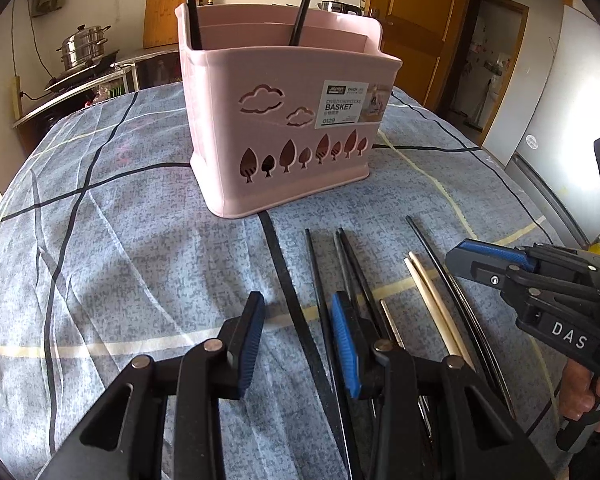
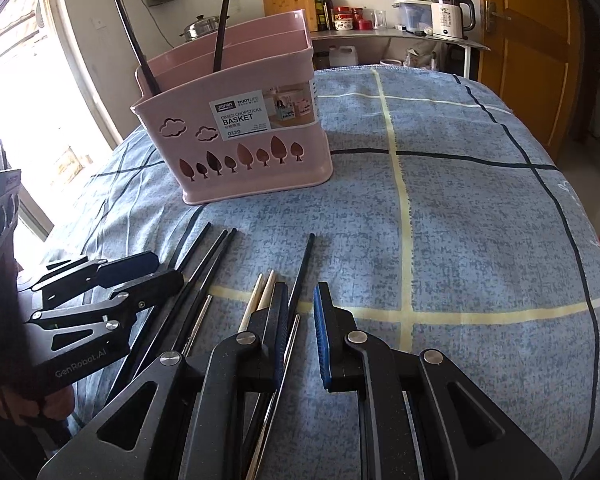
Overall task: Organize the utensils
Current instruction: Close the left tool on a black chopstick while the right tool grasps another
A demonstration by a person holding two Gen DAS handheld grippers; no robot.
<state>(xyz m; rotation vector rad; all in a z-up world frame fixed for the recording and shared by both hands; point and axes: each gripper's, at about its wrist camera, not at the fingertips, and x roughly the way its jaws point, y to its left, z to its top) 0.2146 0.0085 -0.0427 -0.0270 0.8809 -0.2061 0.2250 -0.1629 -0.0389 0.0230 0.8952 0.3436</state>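
Left wrist view: the pink basket [image 1: 284,120] stands in the upper middle of the frame on a blue checked cloth [image 1: 112,240], with two black chopsticks [image 1: 192,4] already leaning in it. The loose chopsticks [image 1: 352,264] lie in a tight row at lower centre and lower right: black ones, a pale wooden pair [image 1: 432,296] and a metal one.

The left gripper [image 1: 298,340] hangs over the leftmost black sticks, its fingers partly apart and empty. In the right wrist view, the right gripper [image 2: 302,336] has its fingers narrow with a gap between them. A black stick [image 2: 300,280] runs into that gap, but I cannot tell whether it is gripped.

The sticks lie so close together that fingers closing here may catch two at once or nudge neighbours askew. With both grippers working side by side, they could also bump each other.
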